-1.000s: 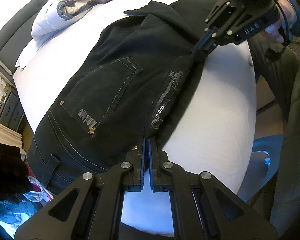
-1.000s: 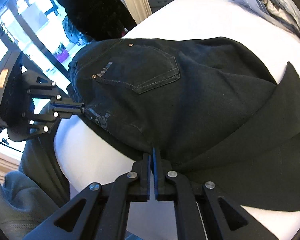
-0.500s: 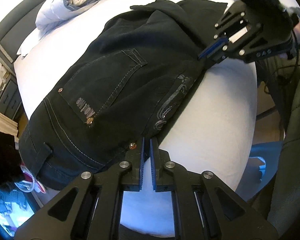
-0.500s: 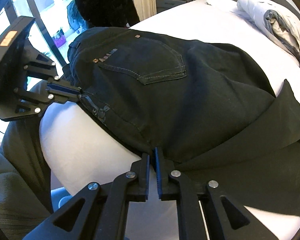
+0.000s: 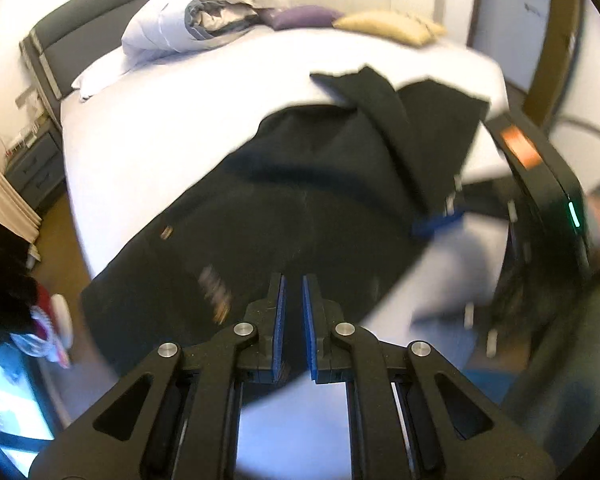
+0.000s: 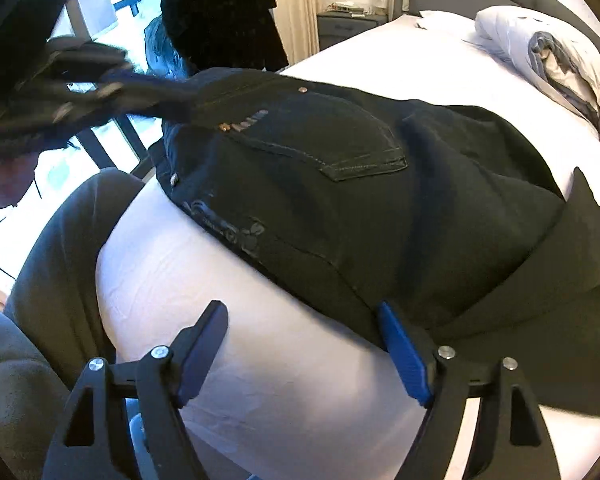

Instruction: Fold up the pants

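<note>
Black pants (image 6: 340,208) lie lengthwise w/ waistband toward left gripper (image 5: 294,320), which pinches it; right gripper (image 6: 304,344) spread wide.

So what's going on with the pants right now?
A person is folding black pants on a white bed with two handheld grippers. The left gripper is nearly shut, apparently pinching the waist end, though the picture is blurred by motion. The right gripper is wide open at the pants' near edge, holding nothing. The legs look doubled over already.
</note>
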Motion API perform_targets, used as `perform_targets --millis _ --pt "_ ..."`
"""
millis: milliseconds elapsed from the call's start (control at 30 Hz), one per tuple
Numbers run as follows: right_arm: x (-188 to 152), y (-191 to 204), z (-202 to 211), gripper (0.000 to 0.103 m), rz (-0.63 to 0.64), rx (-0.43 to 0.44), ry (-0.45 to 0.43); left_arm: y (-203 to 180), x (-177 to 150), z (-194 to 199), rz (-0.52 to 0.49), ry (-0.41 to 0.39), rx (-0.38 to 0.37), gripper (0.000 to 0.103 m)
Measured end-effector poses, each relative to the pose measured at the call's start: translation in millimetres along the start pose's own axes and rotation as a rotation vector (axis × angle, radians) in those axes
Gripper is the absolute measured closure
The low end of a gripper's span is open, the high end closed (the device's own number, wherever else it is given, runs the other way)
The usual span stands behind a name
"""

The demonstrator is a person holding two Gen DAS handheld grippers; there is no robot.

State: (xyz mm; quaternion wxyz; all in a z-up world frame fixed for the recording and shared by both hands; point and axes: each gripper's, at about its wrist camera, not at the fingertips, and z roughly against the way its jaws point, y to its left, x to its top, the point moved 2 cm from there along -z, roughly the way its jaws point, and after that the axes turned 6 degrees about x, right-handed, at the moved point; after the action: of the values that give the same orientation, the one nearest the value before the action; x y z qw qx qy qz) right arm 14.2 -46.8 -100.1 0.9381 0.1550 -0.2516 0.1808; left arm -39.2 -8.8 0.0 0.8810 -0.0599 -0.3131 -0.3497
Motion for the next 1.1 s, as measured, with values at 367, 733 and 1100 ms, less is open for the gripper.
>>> perform_targets --millis 367,733,1100 --pt "-10.9 -80.6 71.0 0.032 -0.295 -0.003 -0.139 24.4 8.9 -117.4 0.326 0.157 -0.154 0.095" --pt "67.7 -216.9 122.0 0.033 -0.528 -0.242 -0.303 -7.6 90.3 -125.7 0.395 0.052 -0.237 0.095" --pt "148.2 -342.1 41.4 0.033 -0.617 -0.489 -0.110 8.7 51.3 -197.0 0.707 0.123 -0.490 0.095"
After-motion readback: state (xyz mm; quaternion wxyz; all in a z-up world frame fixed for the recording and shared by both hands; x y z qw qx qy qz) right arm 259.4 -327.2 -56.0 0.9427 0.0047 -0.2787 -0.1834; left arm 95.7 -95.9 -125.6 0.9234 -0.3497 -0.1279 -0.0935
